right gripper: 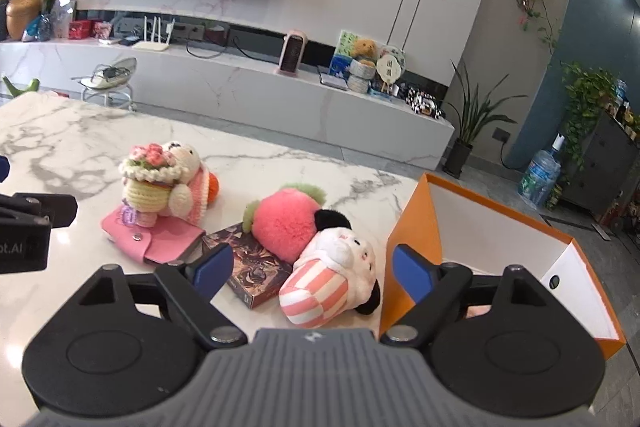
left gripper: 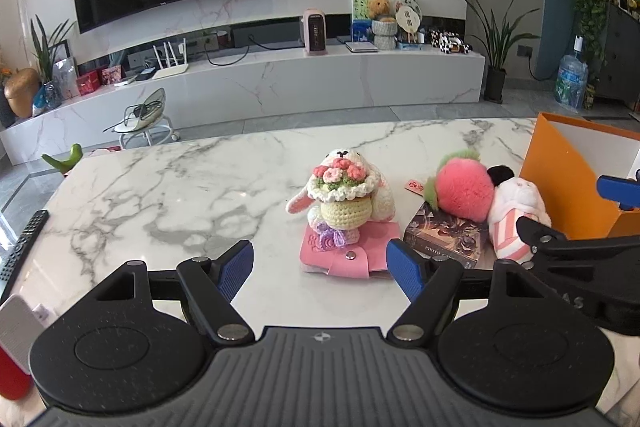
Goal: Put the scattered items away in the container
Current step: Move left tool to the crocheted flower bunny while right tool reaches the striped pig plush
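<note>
- Left gripper (left gripper: pixel 320 265): jaws spread wide, nothing between them; it sits low over the marble table (left gripper: pixel 168 179), facing the pink snap wallet (left gripper: pixel 352 253).
- Right gripper (right gripper: pixel 313 273): jaws spread, empty; the striped plush toy (right gripper: pixel 332 277) lies in the gap ahead of them, not touched.
- Crocheted bunny with flower bouquet (left gripper: pixel 344 193): upright, resting on the far end of the pink wallet.
- Pink peach plush (right gripper: pixel 288 223): lies on the dark patterned card box (right gripper: pixel 256 267), touching the striped plush.
- Orange box (right gripper: pixel 416 227), white inside: open-topped, on the table's right side, just beside the striped plush. Contents mostly hidden by the gripper.
- TV remote (left gripper: pixel 24 247): at the table's left edge, well apart from the toys.
</note>
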Demonstrator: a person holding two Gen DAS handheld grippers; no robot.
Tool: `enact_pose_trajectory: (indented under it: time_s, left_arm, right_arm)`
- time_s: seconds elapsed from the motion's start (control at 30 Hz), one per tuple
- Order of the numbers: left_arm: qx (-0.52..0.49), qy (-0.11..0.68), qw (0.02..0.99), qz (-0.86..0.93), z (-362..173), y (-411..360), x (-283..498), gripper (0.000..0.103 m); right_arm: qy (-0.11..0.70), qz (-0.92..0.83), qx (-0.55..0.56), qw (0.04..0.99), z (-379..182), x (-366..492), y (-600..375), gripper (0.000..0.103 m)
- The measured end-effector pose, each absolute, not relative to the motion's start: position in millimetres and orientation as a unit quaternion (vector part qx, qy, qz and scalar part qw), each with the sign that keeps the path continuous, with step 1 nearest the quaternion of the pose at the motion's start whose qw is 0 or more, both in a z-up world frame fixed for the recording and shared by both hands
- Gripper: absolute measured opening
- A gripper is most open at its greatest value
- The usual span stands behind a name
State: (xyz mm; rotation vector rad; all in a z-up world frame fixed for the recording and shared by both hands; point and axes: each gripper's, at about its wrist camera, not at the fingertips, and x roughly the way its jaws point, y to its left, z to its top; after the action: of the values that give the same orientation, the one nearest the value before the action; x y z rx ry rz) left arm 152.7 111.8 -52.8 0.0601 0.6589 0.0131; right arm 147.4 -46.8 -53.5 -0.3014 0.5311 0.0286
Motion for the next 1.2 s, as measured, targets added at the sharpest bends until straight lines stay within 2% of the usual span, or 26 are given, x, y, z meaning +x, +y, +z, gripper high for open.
enact_pose_trajectory:
  time_s: [0.77,1.2]
  left_arm:
    - [-0.002,0.357,0.934,-0.005,-93.5,110.9,254.5,0.087]
    - [-0.043,0.379,0.924,-0.019,-110.4,112.2,281.6,0.088]
  right_arm:
    - [0.307,-0.031,-0.165,0.937,-115.7,231.1,-42.0,0.085]
    - [0.313,-0.037,-0.167,0.934,-134.8,246.3,-45.7,0.092]
